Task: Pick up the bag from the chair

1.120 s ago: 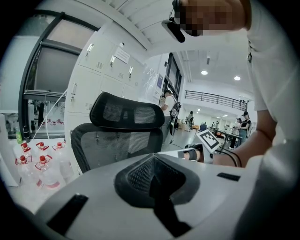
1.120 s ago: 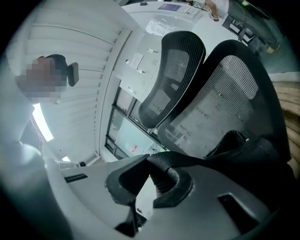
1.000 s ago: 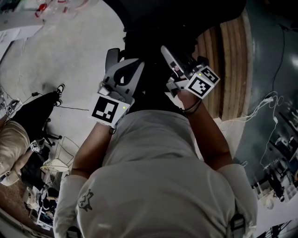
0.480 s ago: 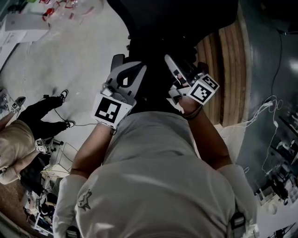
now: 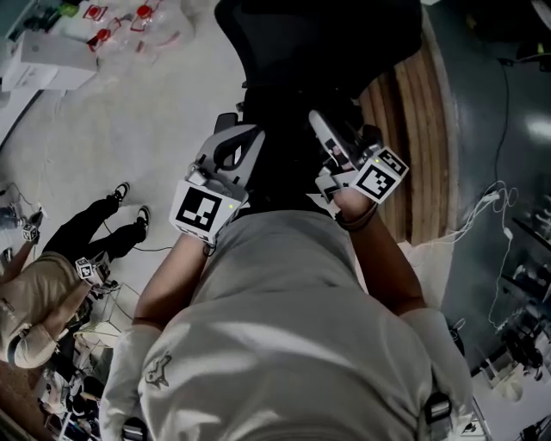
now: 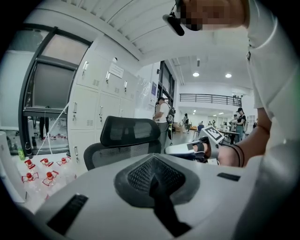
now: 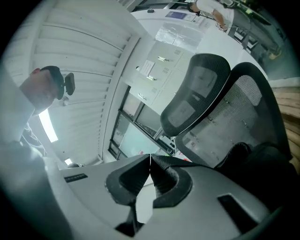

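A black mesh office chair (image 5: 318, 43) stands just ahead of me, its headrest toward the picture's top. A dark bag (image 5: 284, 164) sits between my two grippers, close to my chest. My left gripper (image 5: 227, 127) is at the bag's left side and my right gripper (image 5: 318, 118) at its right. In the left gripper view the left gripper (image 6: 152, 158) is shut, facing the chair (image 6: 129, 133). The right gripper (image 7: 150, 161) is shut too, with the bag (image 7: 262, 161) dark at its lower right. No strap shows between either pair of pads.
Wooden planks (image 5: 422, 129) lie right of the chair, with white cables (image 5: 491, 194) beyond them. Bottles (image 5: 120, 21) and a white box (image 5: 47, 65) lie on the floor at top left. A seated person (image 5: 43, 293) is at the left edge.
Both grippers have risen a little together, still shut. More of the chair's back shows at the top. The seated person at the left has slid lower in the picture.
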A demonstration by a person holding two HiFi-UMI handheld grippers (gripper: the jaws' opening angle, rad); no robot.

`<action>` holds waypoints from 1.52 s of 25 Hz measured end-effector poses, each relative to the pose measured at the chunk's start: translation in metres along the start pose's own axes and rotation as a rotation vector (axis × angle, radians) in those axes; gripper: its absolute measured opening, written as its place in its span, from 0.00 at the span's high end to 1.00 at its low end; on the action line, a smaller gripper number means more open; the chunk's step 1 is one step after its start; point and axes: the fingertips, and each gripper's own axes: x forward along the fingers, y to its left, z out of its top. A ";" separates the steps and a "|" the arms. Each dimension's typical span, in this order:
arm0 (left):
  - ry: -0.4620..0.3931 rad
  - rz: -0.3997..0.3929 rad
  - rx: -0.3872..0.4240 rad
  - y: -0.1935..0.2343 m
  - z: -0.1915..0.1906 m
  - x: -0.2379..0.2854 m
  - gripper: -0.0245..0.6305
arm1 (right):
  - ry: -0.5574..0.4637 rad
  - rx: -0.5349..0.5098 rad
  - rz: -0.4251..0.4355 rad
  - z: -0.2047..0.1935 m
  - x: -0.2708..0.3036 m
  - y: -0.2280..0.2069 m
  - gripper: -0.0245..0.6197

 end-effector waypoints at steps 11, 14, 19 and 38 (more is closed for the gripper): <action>-0.058 -0.021 0.023 -0.013 0.014 -0.074 0.95 | -0.056 -0.030 -0.022 -0.014 -0.022 0.072 0.91; -0.089 -0.041 0.050 -0.025 0.019 -0.092 0.95 | -0.088 -0.057 -0.023 -0.015 -0.032 0.093 0.91; -0.119 -0.064 0.079 -0.069 0.017 -0.130 0.95 | -0.112 -0.085 -0.026 -0.031 -0.071 0.138 0.91; -0.153 0.008 0.108 -0.086 0.033 -0.135 0.95 | -0.043 -0.075 0.046 -0.030 -0.089 0.184 0.91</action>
